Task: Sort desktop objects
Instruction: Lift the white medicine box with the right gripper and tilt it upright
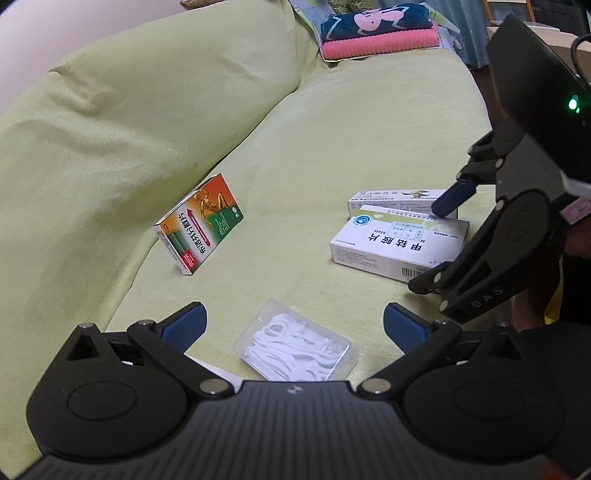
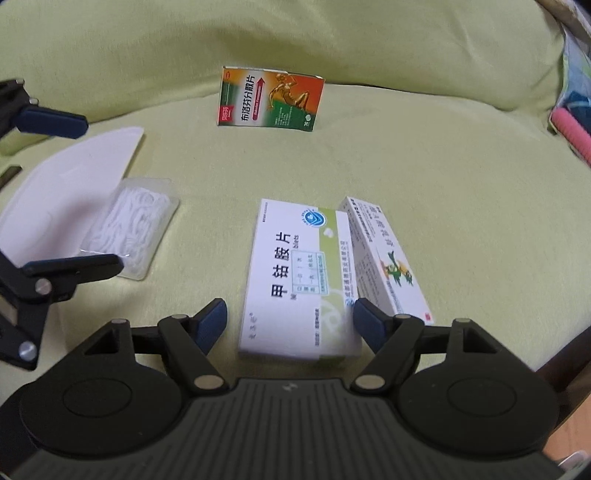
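On a green sofa seat [image 1: 295, 155], my left gripper [image 1: 293, 326] is open, its blue pads on either side of a clear plastic case of white floss picks [image 1: 295, 345] without touching it. My right gripper [image 2: 290, 325] is open around the near end of a white medicine box [image 2: 299, 280]; the left pad stands clear of it. A narrower white box with a green plant print [image 2: 384, 258] lies against that box's right side. An orange and green medicine box [image 2: 271, 98] leans upright on the back cushion. The right gripper [image 1: 428, 247] also shows over the white box [image 1: 395, 243].
A flat white sheet [image 2: 74, 177] lies under the floss case [image 2: 129, 225], beside the left gripper [image 2: 62, 195]. Folded pink and dark blue towels [image 1: 376, 33] sit at the sofa's far end. The back cushion [image 1: 129, 110] rises on the left. The seat's edge [image 2: 554, 343] drops off at lower right.
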`<state>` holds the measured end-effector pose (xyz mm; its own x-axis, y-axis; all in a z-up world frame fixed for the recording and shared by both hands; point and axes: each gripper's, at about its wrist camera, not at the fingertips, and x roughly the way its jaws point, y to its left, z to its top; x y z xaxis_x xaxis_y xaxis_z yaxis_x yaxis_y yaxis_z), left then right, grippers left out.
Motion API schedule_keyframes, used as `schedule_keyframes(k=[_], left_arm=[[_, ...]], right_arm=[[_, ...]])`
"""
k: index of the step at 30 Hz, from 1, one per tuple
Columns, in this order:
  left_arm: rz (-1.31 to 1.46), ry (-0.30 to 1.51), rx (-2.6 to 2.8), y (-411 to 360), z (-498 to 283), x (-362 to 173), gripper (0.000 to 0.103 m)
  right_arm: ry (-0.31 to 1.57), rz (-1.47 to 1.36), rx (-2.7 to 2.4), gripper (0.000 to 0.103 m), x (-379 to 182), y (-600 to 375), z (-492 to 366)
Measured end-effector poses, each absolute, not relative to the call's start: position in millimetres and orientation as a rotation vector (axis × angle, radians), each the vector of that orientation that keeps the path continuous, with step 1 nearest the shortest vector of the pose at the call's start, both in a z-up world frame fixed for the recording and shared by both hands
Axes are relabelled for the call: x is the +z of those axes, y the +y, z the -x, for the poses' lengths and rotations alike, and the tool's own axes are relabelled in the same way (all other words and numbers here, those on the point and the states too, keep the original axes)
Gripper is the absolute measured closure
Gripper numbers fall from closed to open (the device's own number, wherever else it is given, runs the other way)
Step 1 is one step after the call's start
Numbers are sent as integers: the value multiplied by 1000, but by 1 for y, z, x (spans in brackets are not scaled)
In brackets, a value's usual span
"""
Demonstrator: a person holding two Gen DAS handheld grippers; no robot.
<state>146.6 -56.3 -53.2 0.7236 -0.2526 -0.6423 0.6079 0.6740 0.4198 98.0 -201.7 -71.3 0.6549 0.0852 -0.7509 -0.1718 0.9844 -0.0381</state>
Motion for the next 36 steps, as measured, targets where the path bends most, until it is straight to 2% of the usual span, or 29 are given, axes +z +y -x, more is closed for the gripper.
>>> schedule_keyframes(k=[7, 10, 15, 21, 36], left_arm=[[-655, 581, -517, -55, -156, -58, 0], [-653, 576, -519, -65, -116, -48, 0], [-660, 572, -538, -73, -78, -38, 0], [-685, 566, -576, -85, -77, -40, 0], [-708, 551, -643, -118, -72, -41, 0]], right_arm=[[871, 194, 130, 30, -76, -204, -104], [883, 154, 121, 41, -74, -216, -109], [911, -55, 111, 75, -67, -248, -114], [947, -212, 145, 76, -68, -264, -115], [902, -198, 134, 75, -47, -272, -118]])
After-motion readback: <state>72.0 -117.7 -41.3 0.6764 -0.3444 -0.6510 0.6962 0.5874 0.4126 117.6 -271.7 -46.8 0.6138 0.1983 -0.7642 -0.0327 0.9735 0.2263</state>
